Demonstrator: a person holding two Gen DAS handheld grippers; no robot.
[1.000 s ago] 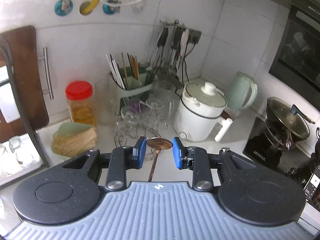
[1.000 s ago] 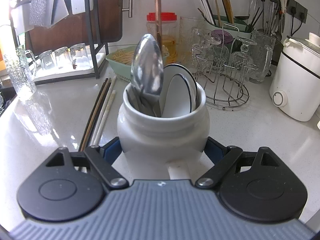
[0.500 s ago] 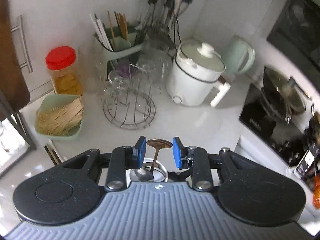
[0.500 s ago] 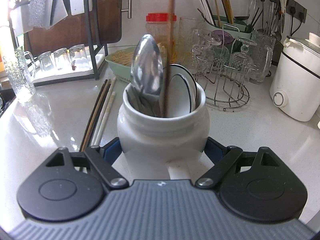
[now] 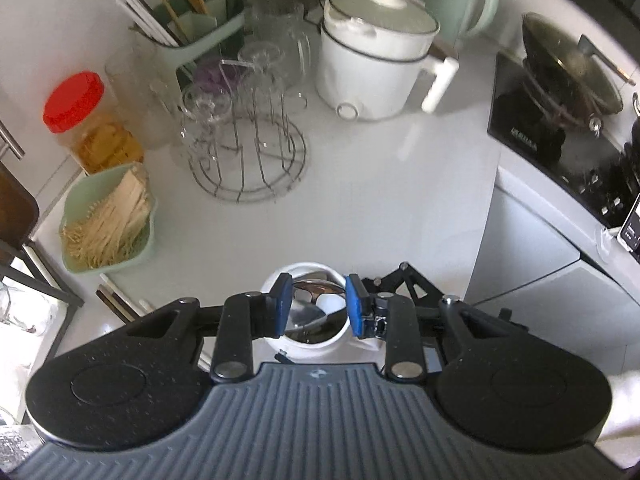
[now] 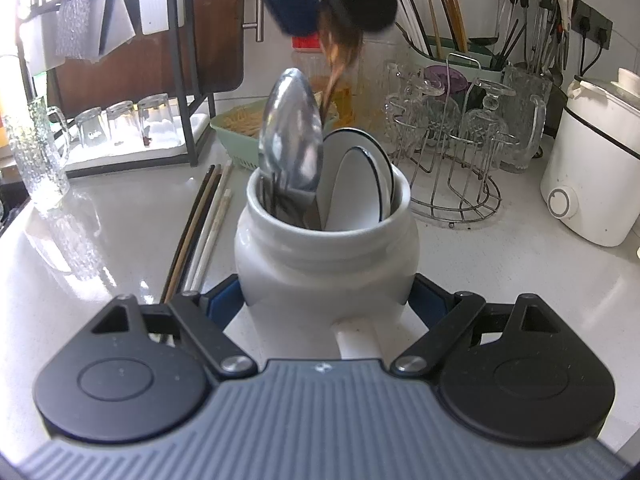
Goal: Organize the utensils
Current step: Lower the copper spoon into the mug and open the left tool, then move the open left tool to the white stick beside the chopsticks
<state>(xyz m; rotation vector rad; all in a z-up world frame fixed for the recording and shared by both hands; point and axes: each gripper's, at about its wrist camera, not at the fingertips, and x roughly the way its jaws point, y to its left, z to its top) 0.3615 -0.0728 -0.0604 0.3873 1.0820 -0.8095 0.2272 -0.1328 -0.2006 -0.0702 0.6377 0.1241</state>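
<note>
Left wrist: bare counter (image 5: 380, 200) beyond jar rim (image 5: 304, 268).

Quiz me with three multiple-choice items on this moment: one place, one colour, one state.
1. The loose chopsticks lie: A in the white jar; B on the counter beside it; C on the stove.
2. The lid on the clear container is: A green; B red; C white.
3. The right tongs are: A open above the jar; B shut on the chopsticks; C shut on the jar.
Answers: 1 B, they rest flat on the counter left of the jar; 2 B, the cap shows plain red; 3 C, both pads press the jar's sides.
</note>
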